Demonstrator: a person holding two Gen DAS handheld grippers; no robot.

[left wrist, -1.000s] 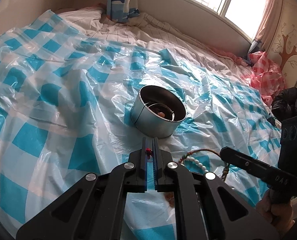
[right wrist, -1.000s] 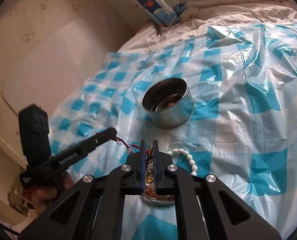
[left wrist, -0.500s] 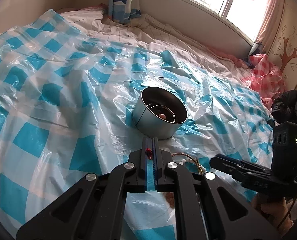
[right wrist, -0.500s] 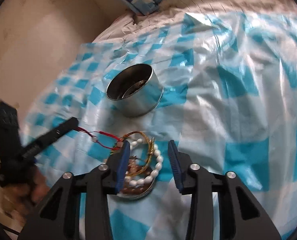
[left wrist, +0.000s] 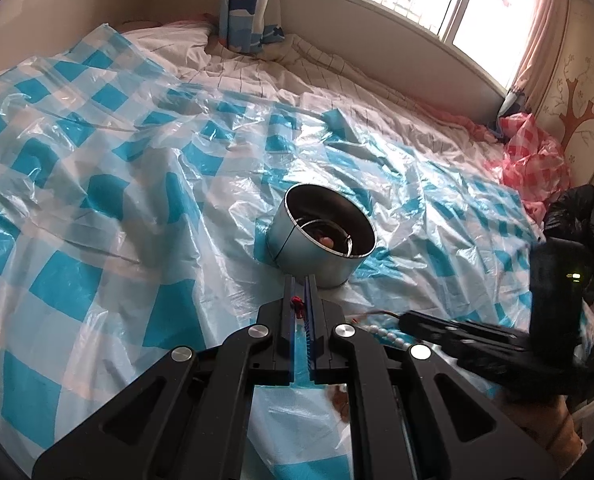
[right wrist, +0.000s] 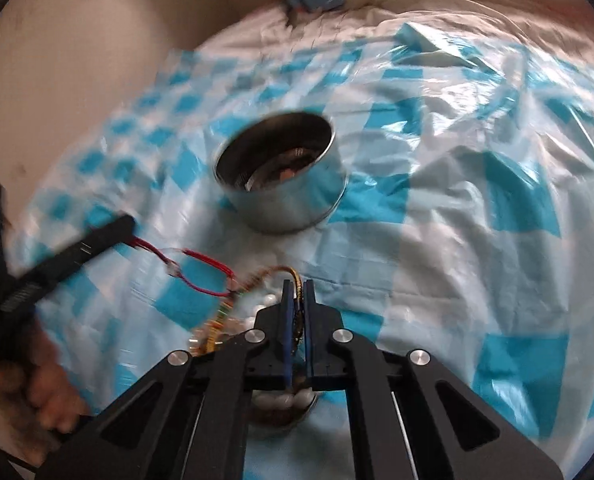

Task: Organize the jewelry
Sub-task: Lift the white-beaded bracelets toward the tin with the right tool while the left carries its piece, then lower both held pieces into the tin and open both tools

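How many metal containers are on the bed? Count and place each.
2. A tall tin stands central on the checked sheet; a shallow dish, mostly hidden, lies nearer, holding white beads. Others may be hidden.

Both tools are matte black plastic. The left gripper (left wrist: 300,285) has two long flat fingers (left wrist: 288,300) lined on their inner faces with blue ribbed pads. Behind them, angled black link arms with triangular cut-outs spread toward the camera, joined by four round silver screws (left wrist: 260,331). The right gripper (right wrist: 297,290) is built the same way: blue-lined fingers (right wrist: 286,312), black links, four silver screws (right wrist: 255,335). Seen from the side in the left wrist view, the right tool carries an upright black block with a small lit green light (left wrist: 575,276). A hand (right wrist: 49,384) wraps each grip; no sleeve shows.
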